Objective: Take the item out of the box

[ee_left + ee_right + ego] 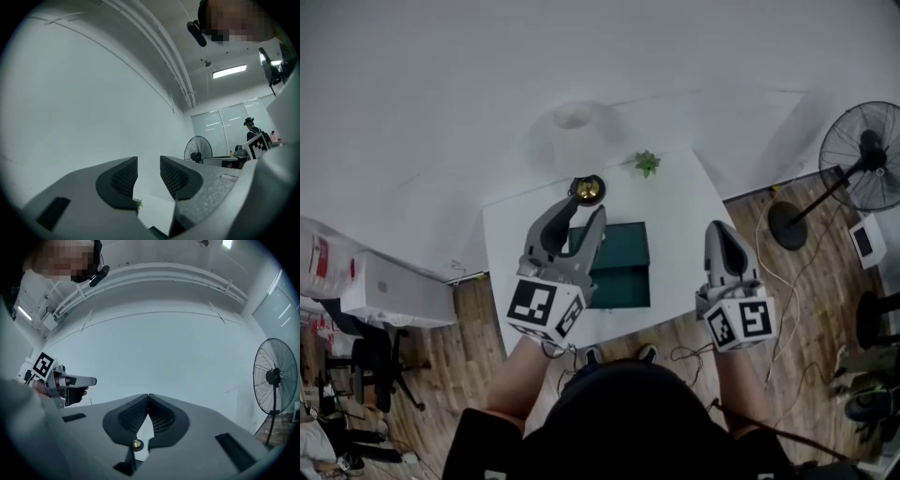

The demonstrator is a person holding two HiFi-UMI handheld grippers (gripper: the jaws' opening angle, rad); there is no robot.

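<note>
Box (623, 272), dark green, lies in the middle of the white table (689, 220), well below my 2 tongs. My left gripper (584, 214) stands narrowly parted on nothing; my right gripper (719, 232) is pinched together, empty. I'd lower the left, widen it and steady the box with the right. A gold round thing (588, 190) shows beyond the box. Whether that's the item, or what's inside the box, I can't make out.

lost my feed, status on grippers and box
Left gripper jaws apart, empty. Right gripper jaws shut, empty. Brass item on table beyond green box. Nothing blocking.
</note>
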